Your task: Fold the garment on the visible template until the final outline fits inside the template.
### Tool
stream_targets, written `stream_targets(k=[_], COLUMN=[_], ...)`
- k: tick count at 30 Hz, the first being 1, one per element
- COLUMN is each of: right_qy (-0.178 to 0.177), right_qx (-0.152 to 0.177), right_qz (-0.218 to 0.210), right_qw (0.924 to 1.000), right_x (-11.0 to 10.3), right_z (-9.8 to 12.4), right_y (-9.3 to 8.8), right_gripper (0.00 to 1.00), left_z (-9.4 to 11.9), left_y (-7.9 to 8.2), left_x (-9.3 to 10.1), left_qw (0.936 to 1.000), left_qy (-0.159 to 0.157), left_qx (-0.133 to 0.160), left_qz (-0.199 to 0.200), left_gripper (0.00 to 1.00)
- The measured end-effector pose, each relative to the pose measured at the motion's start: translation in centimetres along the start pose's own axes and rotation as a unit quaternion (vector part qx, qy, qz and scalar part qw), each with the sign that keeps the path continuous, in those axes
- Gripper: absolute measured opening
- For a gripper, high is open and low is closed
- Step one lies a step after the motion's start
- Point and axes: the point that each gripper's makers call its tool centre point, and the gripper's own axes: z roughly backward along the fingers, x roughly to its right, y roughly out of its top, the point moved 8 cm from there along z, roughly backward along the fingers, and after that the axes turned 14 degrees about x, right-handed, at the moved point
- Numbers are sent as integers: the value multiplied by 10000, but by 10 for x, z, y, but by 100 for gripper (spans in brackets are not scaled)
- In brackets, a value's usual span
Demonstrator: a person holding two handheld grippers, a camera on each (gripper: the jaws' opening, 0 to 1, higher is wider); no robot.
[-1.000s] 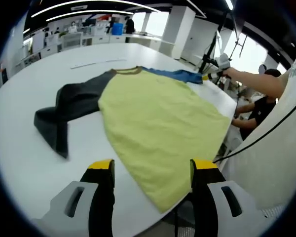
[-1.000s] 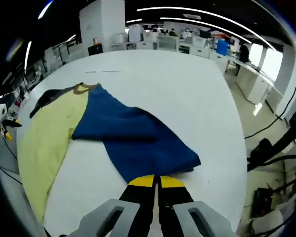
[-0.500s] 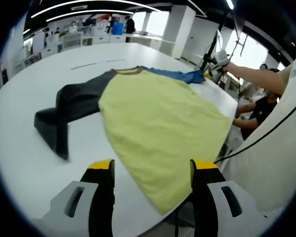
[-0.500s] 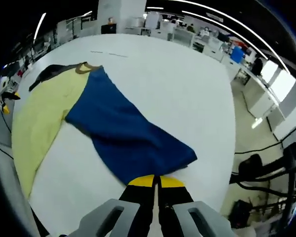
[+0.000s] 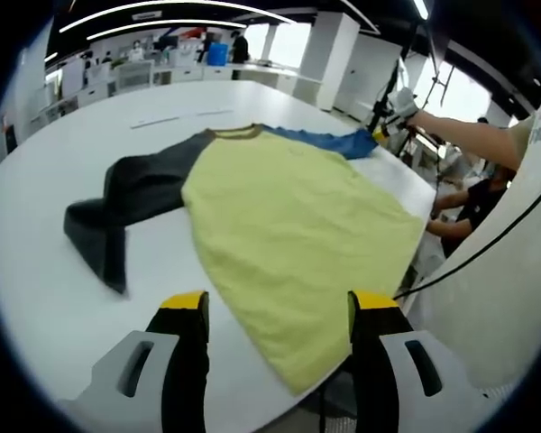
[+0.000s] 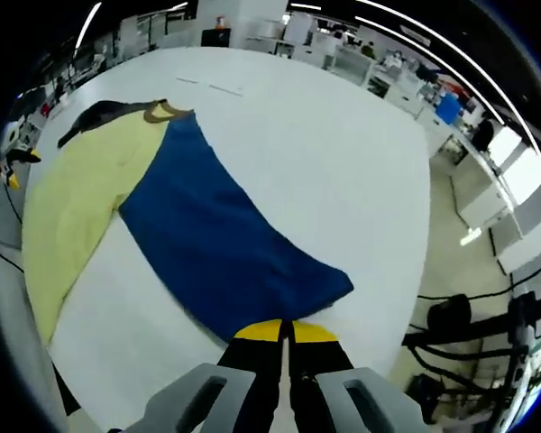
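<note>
"Where is the shirt?"

"The soft cloth shirt with a yellow middle [image 5: 288, 230], one dark grey sleeve [image 5: 117, 203] and one blue sleeve [image 6: 221, 244] lies flat on the big white round table [image 6: 334, 135]. Its brown neck band [image 6: 160, 112] points to the far side. The bottom hem reaches the near table edge."

"What do the claws do?"

"The right gripper [image 6: 286, 336] is clenched on the blue sleeve's end, and the sleeve lies pulled out long and straight. The left gripper [image 5: 278, 311] is spread wide above the yellow hem and grips nothing."

"What else is around?"

"Desks and lamps far behind, black cables by the floor. A person's arm [image 5: 469, 140] reaches over at the blue sleeve's end."

"Anything hard to see?"

"I cannot make out a folding template. The grey sleeve is bent and bunched."
</note>
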Motion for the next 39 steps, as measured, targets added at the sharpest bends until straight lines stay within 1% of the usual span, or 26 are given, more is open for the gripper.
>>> stream_targets(k=[6,10,17,28,36,39], right_qy=[58,83,111,200,212,164], right_qx=[-56,-132,-248,-400,-392,-357], right_qz=[53,32,147,81,-81,-113], right_qw=[10000,9999,9995,9990,9990,9992], right_x=[2,5,7,3,1,-4], right_z=[2,3,4,0,-2,1], right_y=[2,1,2,-3,-8,-9], right_gripper=[0,0,0,0,0,0], left_z=[0,1,2,5,5,4], left_y=[2,2,0,1,0,0], left_x=[0,0,0,-1,-1,-1], left_qw=[10000,10000,10000,10000,10000,10000], left_qy=[3,-1,4,20,26,22], left_qx=[60,70,62,42,21,12], left_qz=[-31,-30,-19,-18,-1,-4], left_gripper=[59,60,60,60,60,60])
